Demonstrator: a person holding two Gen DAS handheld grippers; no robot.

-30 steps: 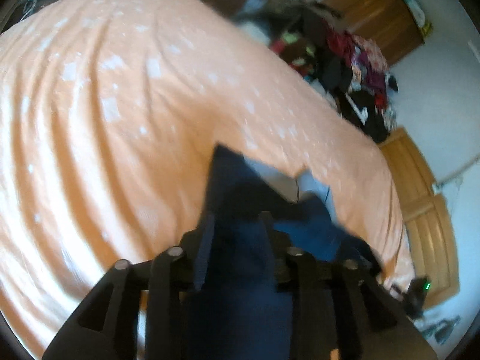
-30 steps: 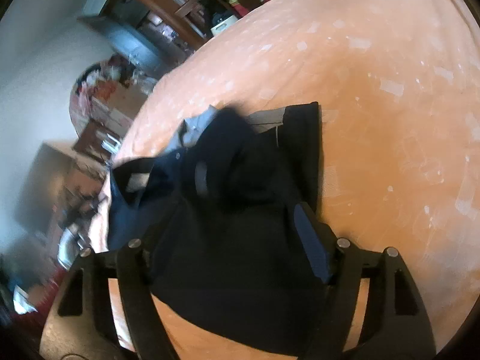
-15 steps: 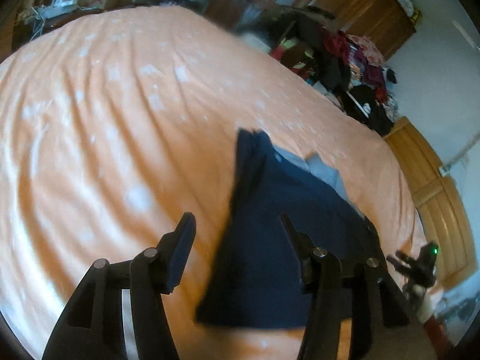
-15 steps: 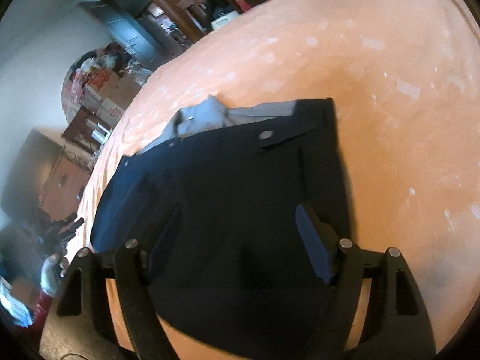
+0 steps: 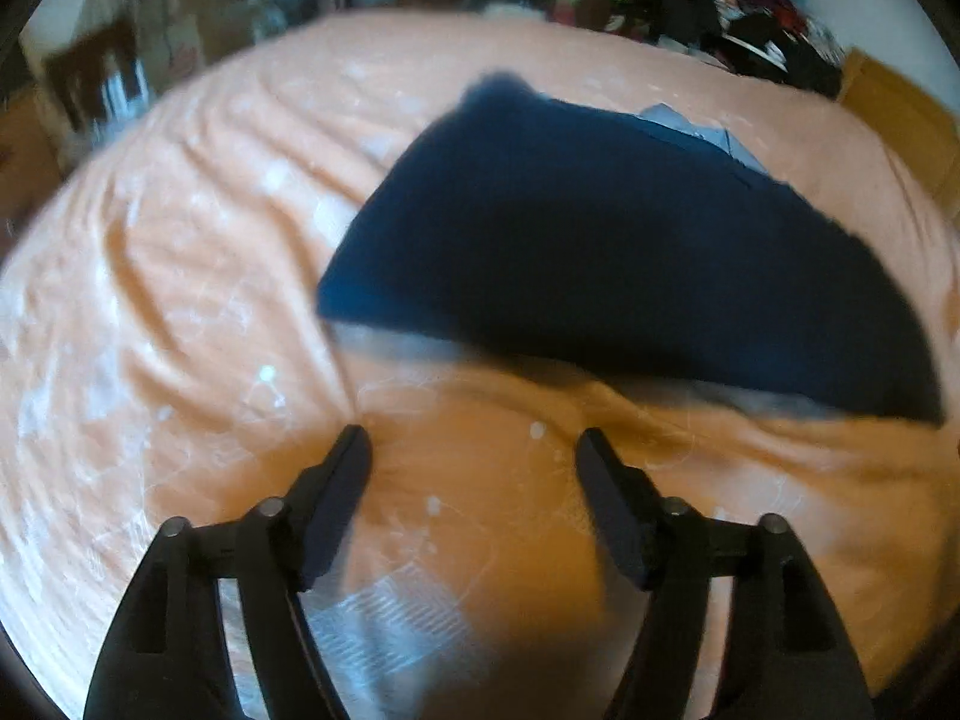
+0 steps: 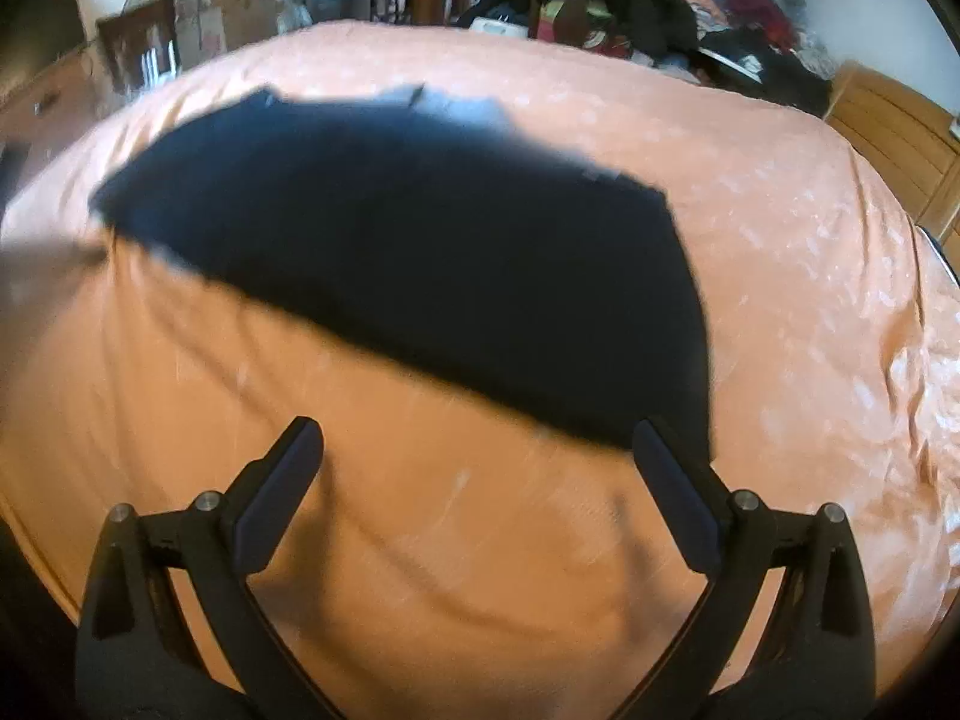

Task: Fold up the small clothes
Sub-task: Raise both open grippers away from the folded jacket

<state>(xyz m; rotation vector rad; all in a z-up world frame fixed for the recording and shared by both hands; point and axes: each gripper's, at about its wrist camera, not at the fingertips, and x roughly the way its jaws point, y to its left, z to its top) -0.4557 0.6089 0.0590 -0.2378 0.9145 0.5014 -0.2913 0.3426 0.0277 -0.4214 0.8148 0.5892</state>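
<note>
A dark navy garment (image 5: pixel 612 240) lies flat on the orange bedspread (image 5: pixel 180 276), with a grey lining showing at its far edge. In the right wrist view the same navy garment (image 6: pixel 420 252) spreads across the middle of the orange bedspread (image 6: pixel 810 252). My left gripper (image 5: pixel 474 450) stands open just short of the garment's near edge, nothing between its fingers. My right gripper (image 6: pixel 474 450) is open too, its right finger (image 6: pixel 672 480) at the garment's near right corner. Both views are blurred by motion.
A heap of dark and red clothes (image 6: pixel 660 6) sits beyond the bed's far side. Wooden furniture (image 6: pixel 894 138) stands at the right, cardboard boxes (image 6: pixel 222 6) and a chair (image 6: pixel 138 48) at the far left. The bedspread is creased around the garment.
Both grippers let go of the garment, opened and drew back toward the near side. The garment went from held and bunched to lying flat on the bed.
</note>
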